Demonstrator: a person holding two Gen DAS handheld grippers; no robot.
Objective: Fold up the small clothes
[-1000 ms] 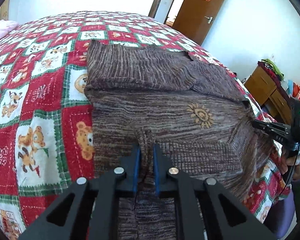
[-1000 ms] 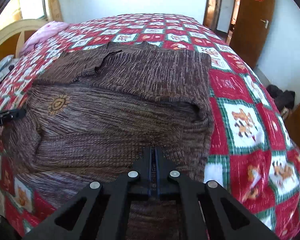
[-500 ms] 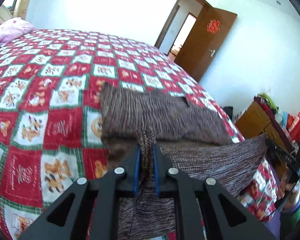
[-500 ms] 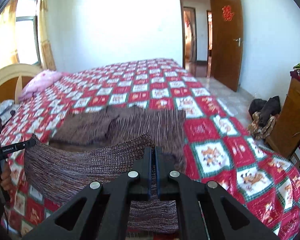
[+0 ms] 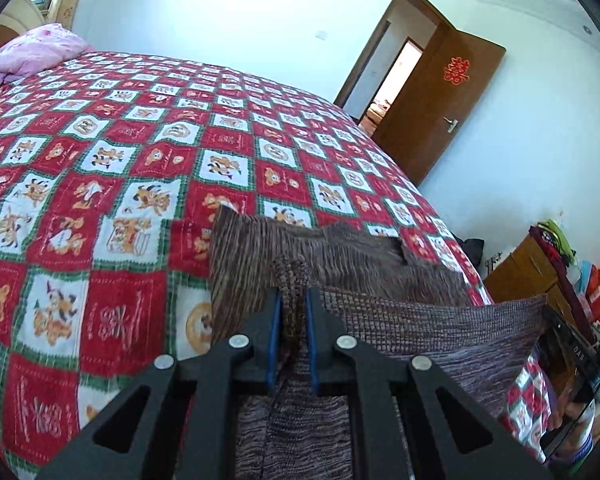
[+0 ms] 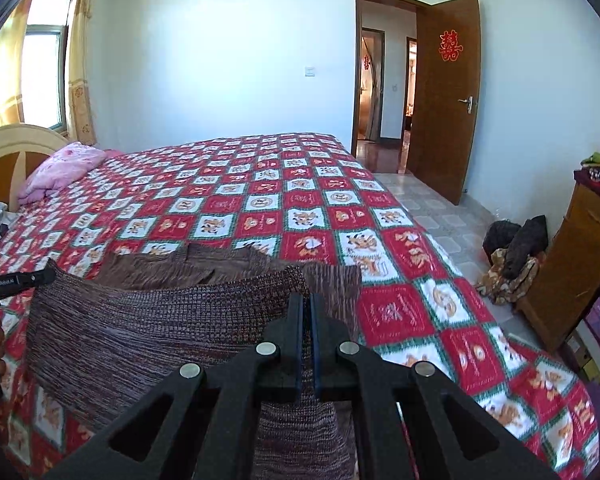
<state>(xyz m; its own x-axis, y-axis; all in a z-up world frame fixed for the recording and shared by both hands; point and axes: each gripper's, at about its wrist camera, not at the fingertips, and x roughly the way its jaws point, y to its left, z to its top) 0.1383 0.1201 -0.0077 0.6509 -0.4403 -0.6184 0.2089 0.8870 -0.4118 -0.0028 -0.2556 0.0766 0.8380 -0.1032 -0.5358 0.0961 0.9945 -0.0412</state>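
Knitwear first: one brown sweater, the only garment being worked on the bed. Two grippers hold it. The left gripper pinches a bunched fold of the ribbed hem between its blue pads, jaws drawn close on the wool. The right gripper has its jaws pressed almost flat together on the hem's other corner, the cloth hanging below it.

The sweater is a streaky knit of brown, grey and dull purple, with a coarser ribbed band along the lifted edge. That edge is stretched between the two grippers, raised off the bed like a low curtain, while the upper part of the garment lies flat on the quilt behind it, near the bed's near edge. From the right wrist view the far half shows a notch where the neck opening sits.

One quilt covers the bed, checked in red, white and green with cartoon animals. One pink pillow rests by the headboard. One brown door stands open, bearing a single red paper ornament. One wooden cabinet stands at the right, clothes piled on top.
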